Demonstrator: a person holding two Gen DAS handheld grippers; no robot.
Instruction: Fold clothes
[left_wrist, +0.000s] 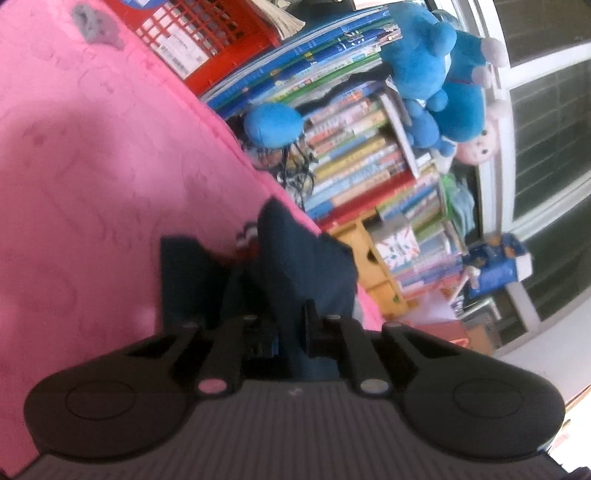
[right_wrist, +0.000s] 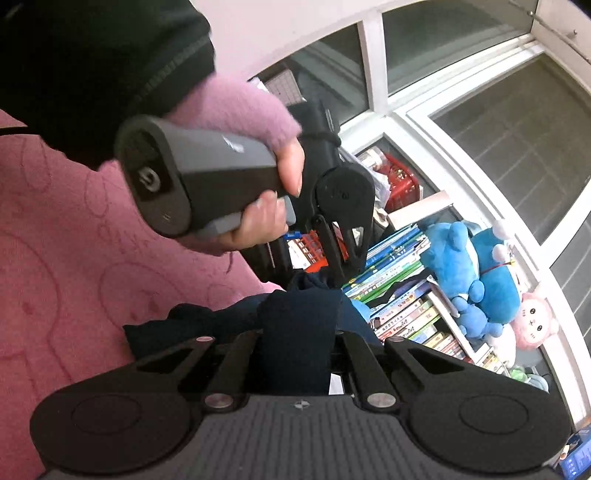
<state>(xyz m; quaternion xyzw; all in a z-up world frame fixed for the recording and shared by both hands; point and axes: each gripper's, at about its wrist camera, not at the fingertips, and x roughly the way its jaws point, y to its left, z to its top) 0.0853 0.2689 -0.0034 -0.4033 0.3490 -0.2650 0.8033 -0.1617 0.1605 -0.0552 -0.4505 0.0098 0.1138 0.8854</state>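
A dark navy garment (left_wrist: 299, 269) with a small red and white patch hangs over the pink bed cover (left_wrist: 92, 166). My left gripper (left_wrist: 273, 321) is shut on a bunch of it, lifted off the cover. In the right wrist view my right gripper (right_wrist: 295, 354) is shut on another fold of the same navy garment (right_wrist: 299, 325). The left gripper's body (right_wrist: 332, 206), held by a hand in a purple sleeve, is just beyond it, fingers down into the cloth. The fingertips of both grippers are hidden in the fabric.
Stacked books (left_wrist: 354, 162) and a red basket (left_wrist: 207, 40) line the bed's far edge. Blue plush toys (left_wrist: 439, 74) and a pink one (right_wrist: 535, 325) lean against the window frame (right_wrist: 461, 147). A grey patch (left_wrist: 96, 26) lies on the cover.
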